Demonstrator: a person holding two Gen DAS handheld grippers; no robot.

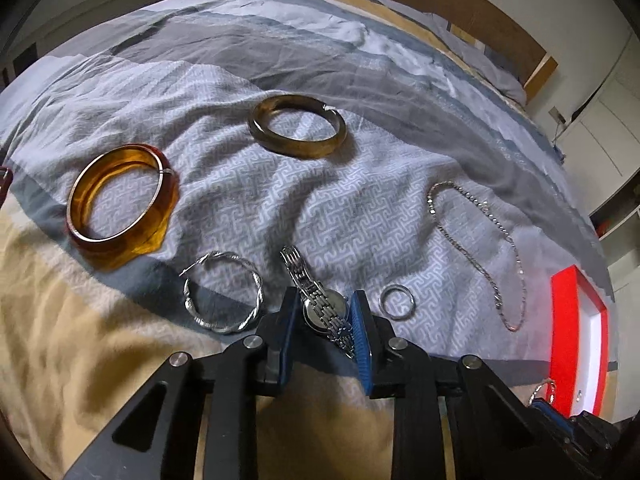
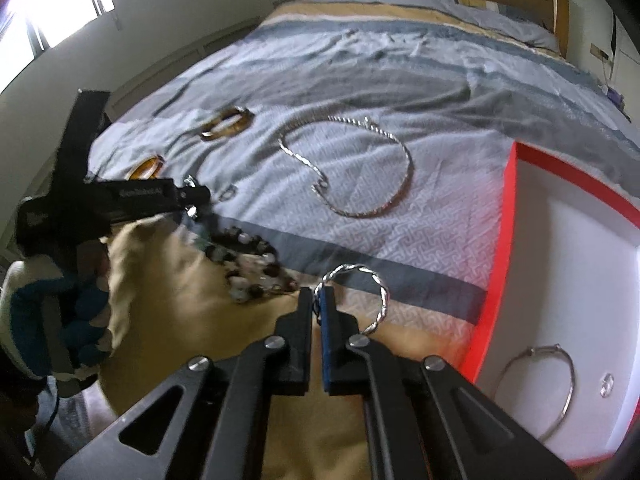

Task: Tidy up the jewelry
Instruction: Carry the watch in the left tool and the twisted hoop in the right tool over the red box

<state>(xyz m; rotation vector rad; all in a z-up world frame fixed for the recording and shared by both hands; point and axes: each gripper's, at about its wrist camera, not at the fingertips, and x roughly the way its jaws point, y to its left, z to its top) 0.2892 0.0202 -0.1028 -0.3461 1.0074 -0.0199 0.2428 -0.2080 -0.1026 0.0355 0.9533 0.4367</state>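
A silver watch (image 1: 320,312) lies on the patterned bedspread, and its case fills the gap between the blue pads (image 1: 362,320) of my left gripper (image 1: 326,300), which is shut on it. My right gripper (image 2: 316,294) is shut on the rim of a twisted silver hoop earring (image 2: 378,284), which stands just above the bed near the red box (image 2: 496,280). A matching hoop earring (image 1: 222,292) lies left of the watch, and a small silver ring (image 1: 396,300) lies to its right. In the right wrist view, the left gripper (image 2: 196,200) shows at the left, held by a gloved hand (image 2: 52,320).
An amber bangle (image 1: 120,208) and a brown bangle (image 1: 298,126) lie farther up the bed. A silver chain (image 2: 360,168) lies left of the box, and a bead bracelet (image 2: 252,264) is near the bed's edge. The box's white inside holds a thin silver bangle (image 2: 540,392) and a small ring (image 2: 607,384).
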